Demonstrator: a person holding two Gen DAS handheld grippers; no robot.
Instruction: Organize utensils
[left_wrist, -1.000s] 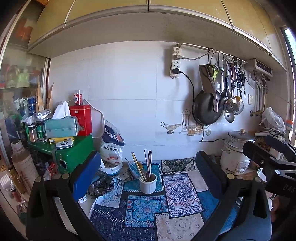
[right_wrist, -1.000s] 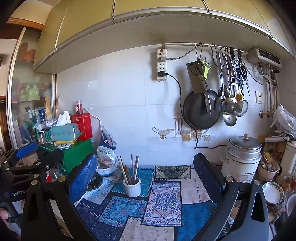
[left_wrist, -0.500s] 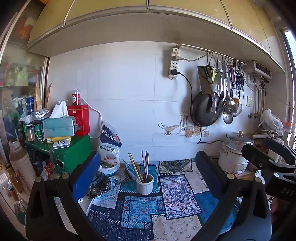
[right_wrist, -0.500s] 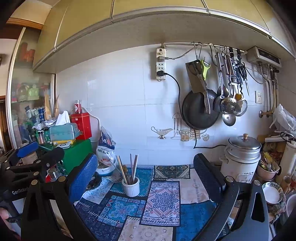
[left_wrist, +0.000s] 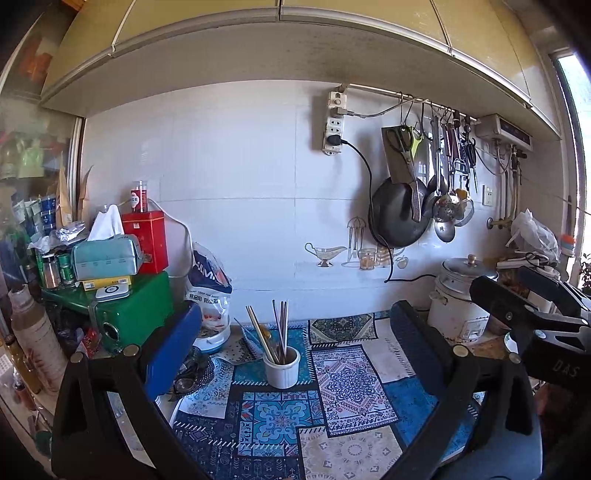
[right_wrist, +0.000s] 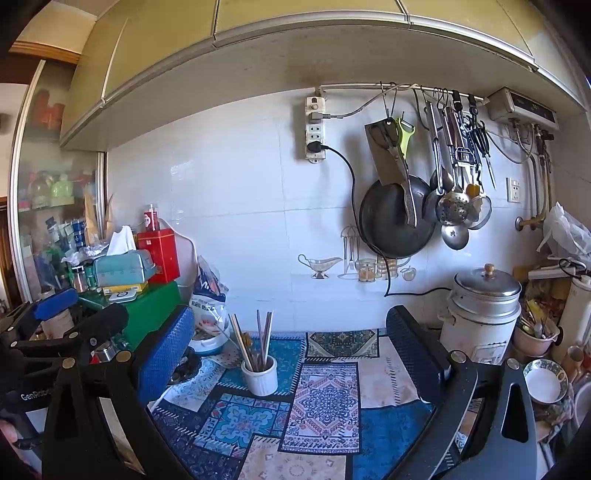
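A small white ceramic cup (left_wrist: 282, 370) stands upright on the patchwork blue patterned cloth (left_wrist: 280, 417) that covers the desk, and a loose bunch of wooden and dark chopsticks (left_wrist: 275, 334) leans out of it at different angles. Just behind the cup, against the white tiled wall, sits a printed plastic bag (left_wrist: 208, 291), and beside that a green box (left_wrist: 136, 314) carries a red tin (left_wrist: 146, 240) and a pale teal tissue box (left_wrist: 105, 256). Farther right a white rice cooker with a metal lid (right_wrist: 480, 314) rests on the desk near the wall, below a rail where a black wok (right_wrist: 397, 221), a cleaver, ladles and a skimmer hang. A small patterned bowl (right_wrist: 545, 380) lies at the far right edge. Both tools are held well back from the cup and above the cloth. The left gripper (left_wrist: 295, 332) has its jaws spread wide with nothing between them, the cup showing in the gap. The right gripper (right_wrist: 290, 339) is likewise wide apart and empty, the cup nearer its blue-padded left finger.
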